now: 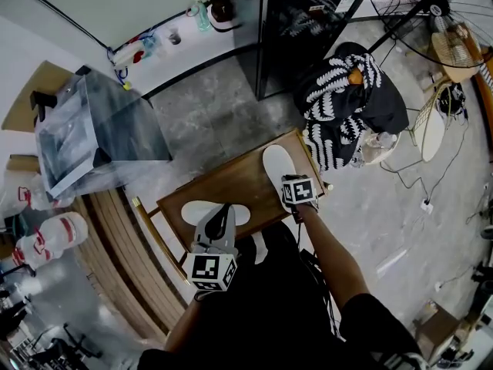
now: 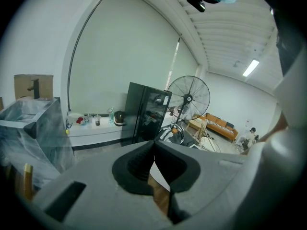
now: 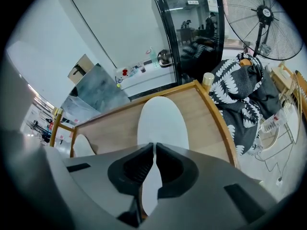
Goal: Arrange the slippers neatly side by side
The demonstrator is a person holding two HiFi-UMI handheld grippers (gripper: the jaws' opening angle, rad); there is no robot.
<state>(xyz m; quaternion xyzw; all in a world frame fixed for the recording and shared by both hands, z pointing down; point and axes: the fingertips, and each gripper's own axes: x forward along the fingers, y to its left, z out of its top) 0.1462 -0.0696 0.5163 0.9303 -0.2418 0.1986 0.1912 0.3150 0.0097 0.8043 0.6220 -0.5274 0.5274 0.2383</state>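
Two flat white slippers lie on a low wooden table [image 1: 231,177]. The right slipper [image 1: 277,163] points away toward the table's far corner. My right gripper [image 1: 296,199] is at its near end, and its jaws [image 3: 154,145] are shut on that slipper [image 3: 162,123]. The left slipper [image 1: 196,212] lies crosswise near the table's front edge. My left gripper [image 1: 222,216] is over that slipper's right end, jaws [image 2: 153,145] closed with a white sliver of the slipper [image 2: 160,173] between them. The right gripper view also shows the left slipper [image 3: 82,145] at far left.
Behind the table stand a black glass-door cabinet [image 1: 308,21] and a floor fan [image 1: 447,6]. A black-and-white patterned bundle [image 1: 343,106] sits by the table's far right corner. A plastic-wrapped box [image 1: 92,129] and wooden slats [image 1: 123,253] are on the left. Cables run over the floor at right.
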